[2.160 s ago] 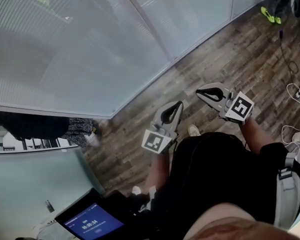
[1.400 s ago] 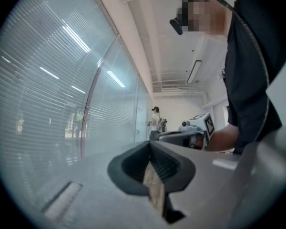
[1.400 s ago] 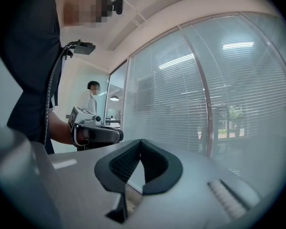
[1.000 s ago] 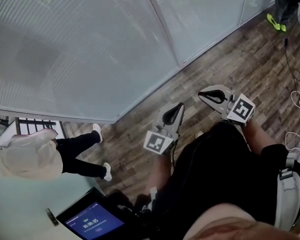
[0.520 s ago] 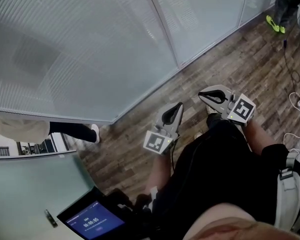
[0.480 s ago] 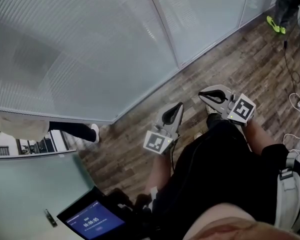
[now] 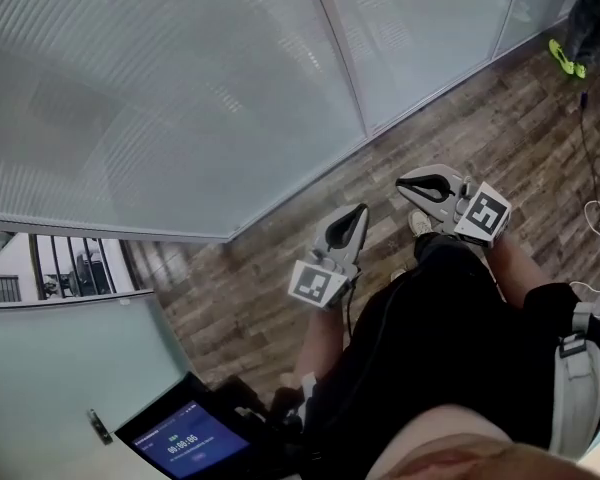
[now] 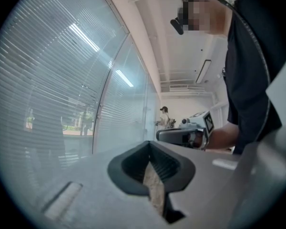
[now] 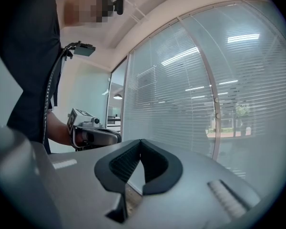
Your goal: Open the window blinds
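The window blinds (image 7: 160, 98) are seen lowered across the glazed wall that fills the upper left of the head view. The left claw (image 7: 356, 209) and the right claw (image 7: 401, 180) are held level over the wooden floor (image 7: 270, 278), side by side and apart from one another. Both are clear of the blinds and nothing is touched by either. In the left gripper view the jaws are closed tip to tip with nothing gripped, and the blinds are seen to their left. In the right gripper view the jaws are likewise pressed together and empty, with the blinds ahead and to the right. A lit screen (image 7: 185, 438) is seen at the lower left.
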The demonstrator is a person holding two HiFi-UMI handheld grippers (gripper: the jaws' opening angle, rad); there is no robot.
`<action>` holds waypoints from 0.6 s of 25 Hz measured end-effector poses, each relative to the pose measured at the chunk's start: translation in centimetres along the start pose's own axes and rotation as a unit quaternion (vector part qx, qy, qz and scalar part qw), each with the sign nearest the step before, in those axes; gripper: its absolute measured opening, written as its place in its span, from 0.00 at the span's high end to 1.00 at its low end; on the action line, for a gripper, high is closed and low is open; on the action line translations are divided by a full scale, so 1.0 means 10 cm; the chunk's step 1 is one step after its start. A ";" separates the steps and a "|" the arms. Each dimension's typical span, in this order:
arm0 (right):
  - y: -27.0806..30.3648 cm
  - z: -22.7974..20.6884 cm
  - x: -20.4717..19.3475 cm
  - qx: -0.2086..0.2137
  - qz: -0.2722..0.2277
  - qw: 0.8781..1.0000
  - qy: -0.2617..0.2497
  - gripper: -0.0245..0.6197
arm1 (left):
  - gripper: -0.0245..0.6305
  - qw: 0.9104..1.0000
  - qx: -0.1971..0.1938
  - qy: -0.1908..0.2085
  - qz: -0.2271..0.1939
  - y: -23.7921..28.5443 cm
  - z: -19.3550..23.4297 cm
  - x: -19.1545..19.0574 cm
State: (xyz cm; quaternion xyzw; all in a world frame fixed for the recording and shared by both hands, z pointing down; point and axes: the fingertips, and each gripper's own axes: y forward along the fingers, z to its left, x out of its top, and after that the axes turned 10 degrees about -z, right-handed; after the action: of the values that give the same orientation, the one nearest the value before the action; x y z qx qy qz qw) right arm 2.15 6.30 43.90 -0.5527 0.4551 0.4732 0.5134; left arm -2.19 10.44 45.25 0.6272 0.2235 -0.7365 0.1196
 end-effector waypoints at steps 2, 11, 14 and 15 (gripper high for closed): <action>0.09 -0.15 0.00 0.006 -0.002 1.000 0.002 0.95 | 0.96 1.000 0.008 -0.001 0.003 0.09 0.13 -0.01; 0.24 -0.54 0.08 0.036 -0.005 0.999 0.004 0.95 | 0.96 0.999 0.035 0.016 0.000 0.39 0.39 0.08; 0.26 -0.68 0.08 0.049 -0.007 0.999 0.008 0.95 | 0.96 0.999 0.047 0.019 0.002 0.51 0.45 0.08; 0.27 -0.72 0.09 0.054 -0.007 0.998 0.010 0.95 | 0.96 0.998 0.052 0.020 0.002 0.55 0.48 0.09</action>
State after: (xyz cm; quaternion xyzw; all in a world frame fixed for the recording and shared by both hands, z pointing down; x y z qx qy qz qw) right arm -0.03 -1.08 42.86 -0.5320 0.4808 0.4391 0.5414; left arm -4.00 3.46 43.95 0.6475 0.1859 -0.7343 0.0840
